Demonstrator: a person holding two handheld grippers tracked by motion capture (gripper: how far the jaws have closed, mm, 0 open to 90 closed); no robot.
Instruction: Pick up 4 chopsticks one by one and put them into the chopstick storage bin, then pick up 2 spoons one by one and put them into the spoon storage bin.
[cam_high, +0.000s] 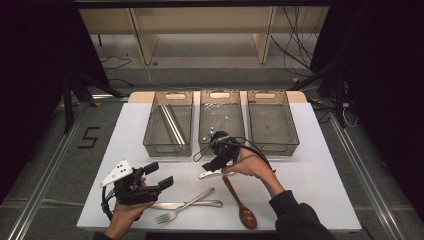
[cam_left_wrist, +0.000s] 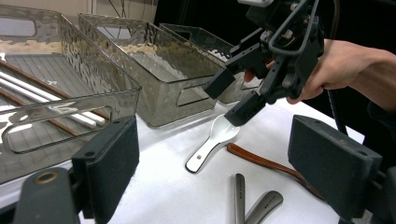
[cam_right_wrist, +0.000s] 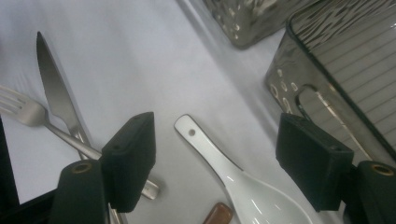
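Observation:
A white ceramic spoon lies on the white table in front of the middle bin. My right gripper hangs low over it, tilted down, jaws open. The spoon's handle lies in the gap and neither pad presses on it. In the left gripper view, one fingertip of the right gripper is at the spoon's bowl. My left gripper is held at the front left, open, with nothing between its jaws.
Three clear bins stand in a row at the back: the left bin holds chopsticks, beside it are the middle bin and right bin. A brown wooden spoon, a fork and a knife lie near the front edge.

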